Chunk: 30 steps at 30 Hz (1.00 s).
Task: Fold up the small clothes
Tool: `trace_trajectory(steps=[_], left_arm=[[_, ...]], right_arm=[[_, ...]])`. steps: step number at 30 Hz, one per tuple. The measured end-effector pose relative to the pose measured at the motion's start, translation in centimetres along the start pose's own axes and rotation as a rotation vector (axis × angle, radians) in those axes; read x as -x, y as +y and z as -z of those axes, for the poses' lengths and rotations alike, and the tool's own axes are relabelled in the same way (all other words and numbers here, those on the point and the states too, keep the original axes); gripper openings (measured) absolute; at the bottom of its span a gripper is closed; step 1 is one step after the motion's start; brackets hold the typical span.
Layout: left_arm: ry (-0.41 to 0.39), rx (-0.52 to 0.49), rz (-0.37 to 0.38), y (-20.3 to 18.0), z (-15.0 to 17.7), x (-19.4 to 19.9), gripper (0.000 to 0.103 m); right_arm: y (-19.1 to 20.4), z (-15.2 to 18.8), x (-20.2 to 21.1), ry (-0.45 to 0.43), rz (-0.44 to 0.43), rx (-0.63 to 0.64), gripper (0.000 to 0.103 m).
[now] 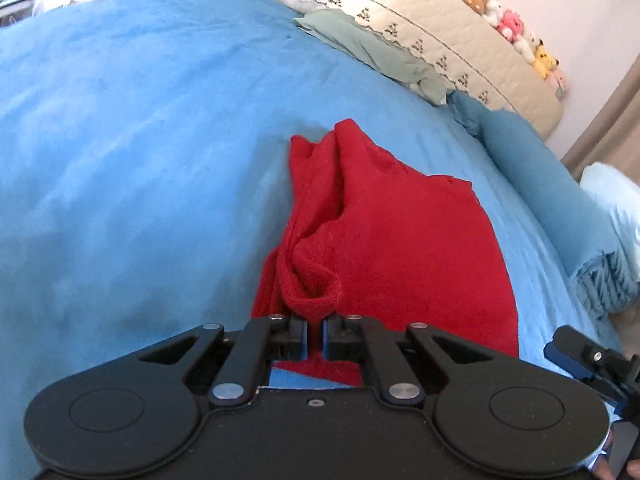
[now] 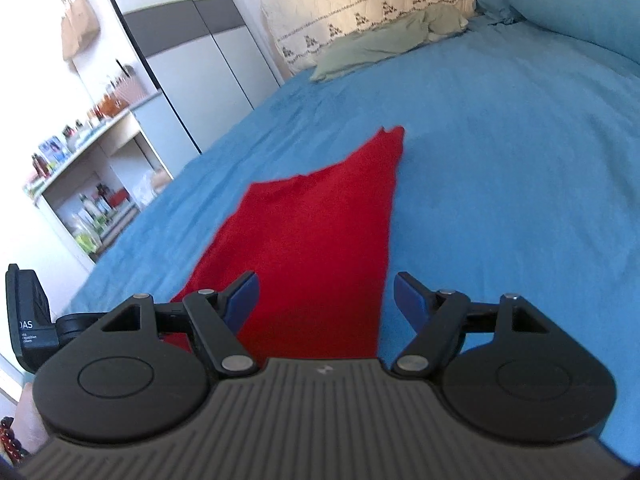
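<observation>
White letters "DAS" on a black block (image 2: 28, 320) at nine o'clock; smaller lines beneath unreadable

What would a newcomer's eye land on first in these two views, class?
The red cloth lying mid-bed on the blue bedspread, its near edge bunched and pinched in the shut left gripper. The right gripper hangs open over the cloth's near end. Soft toys line the headboard.

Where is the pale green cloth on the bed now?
In both wrist views the pale green cloth lies at the far end of the blue bedcover, against the cream quilt, beyond the red garment.
</observation>
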State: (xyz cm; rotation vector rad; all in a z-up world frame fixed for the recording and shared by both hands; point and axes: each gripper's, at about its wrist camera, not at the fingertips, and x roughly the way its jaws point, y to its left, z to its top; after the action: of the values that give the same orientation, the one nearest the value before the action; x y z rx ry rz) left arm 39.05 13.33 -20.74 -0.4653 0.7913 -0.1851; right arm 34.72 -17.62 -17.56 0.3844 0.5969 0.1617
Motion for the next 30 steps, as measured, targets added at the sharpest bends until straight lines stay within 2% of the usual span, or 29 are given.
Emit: trace_trajectory(steps=[3,5,7,10,12,16,17,18,19,21,23,26,30], left_arm=[[-0.025,0.002,0.008,-0.5,-0.3,0.9,0.022],[-0.068,-0.034,-0.015,-1.0,-0.4,2.1,0.054],[-0.101,-0.077,-0.07,-1.2,-0.4,2.8,0.07],[-0.069,-0.083,-0.099,-0.2,-0.3,2.2,0.07],[-0.049,-0.072,-0.104,0.7,-0.2,2.0,0.07],[-0.051,-0.135,-0.118,0.7,-0.9,3.2,0.071],[-0.068,-0.144,-0.1,0.5,-1.7,3.8,0.077],[-0.077,-0.152,-0.079,0.3,-2.5,4.1,0.084],[-0.081,-0.163,-0.057,-0.1,-3.7,4.2,0.103],[-0.074,-0.198,-0.017,-0.8,-5.7,3.7,0.103],[0.006,-0.216,0.019,-1.2,-7.9,2.1,0.103],[0.129,-0.185,0.087,-0.8,-10.0,-1.2,0.103],[0.226,-0.161,0.108,-0.3,-10.8,-4.6,0.095]], right_arm=[[0.6,0.2,-0.5,0.016,0.077,0.082,0.09],[1.0,0.4,-0.9,0.022,0.108,0.129,0.09],[1.3,0.9,-1.7,0.044,0.139,0.169,0.09],[1.2,2.7,-3.3,0.097,0.244,0.286,0.09],[0.5,3.6,-3.1,0.101,0.234,0.288,0.09],[0.2,2.6,-2.1,0.093,0.227,0.268,0.092],[0.3,1.9,-1.6,0.083,0.199,0.259,0.094],[0.2,1.1,-1.1,0.074,0.149,0.238,0.103],[0.1,0.2,-0.7,0.068,0.095,0.211,0.103],[0.1,-1.5,-0.3,0.041,0.028,0.168,0.103],[0.2,-3.3,-0.9,0.056,0.018,0.154,0.103],[0.2,-5.2,-3.0,0.135,0.031,0.134,0.103],[-0.6,-5.9,-6.3,0.2,0.034,0.096,0.103]])
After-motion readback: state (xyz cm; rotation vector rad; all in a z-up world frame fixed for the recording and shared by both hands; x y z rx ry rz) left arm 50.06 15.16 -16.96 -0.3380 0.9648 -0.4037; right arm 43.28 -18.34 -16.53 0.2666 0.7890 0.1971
